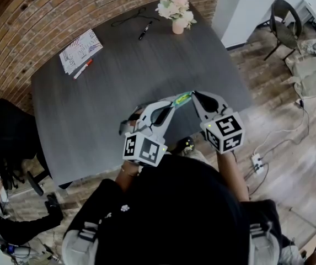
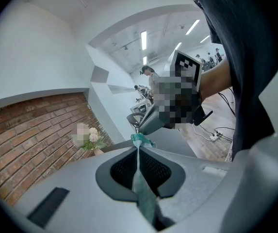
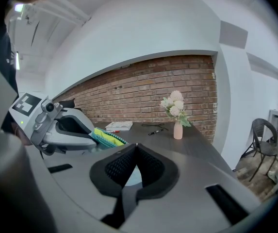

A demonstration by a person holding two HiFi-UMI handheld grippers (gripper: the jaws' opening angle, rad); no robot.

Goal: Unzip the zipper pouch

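Note:
A teal and green zipper pouch [image 1: 182, 99] hangs in the air over the near edge of the dark table [image 1: 108, 93], stretched between both grippers. My left gripper [image 1: 175, 101] is shut on its left end; in the left gripper view a teal strip of the pouch [image 2: 139, 141] runs through the closed left gripper [image 2: 139, 148]. My right gripper [image 1: 194, 96] meets the pouch's right end. In the right gripper view the right gripper [image 3: 136, 146] is closed with something pale pinched between its pads, and the pouch [image 3: 107, 137] shows just left of it. Whether that is the zipper pull I cannot tell.
On the table's far side stand a pink vase of flowers [image 1: 175, 10], a black pen [image 1: 145, 30], and papers [image 1: 80, 48] with a red marker [image 1: 83, 69]. A black chair [image 1: 14, 137] sits left of the table. A power strip [image 1: 257, 162] lies on the floor at right.

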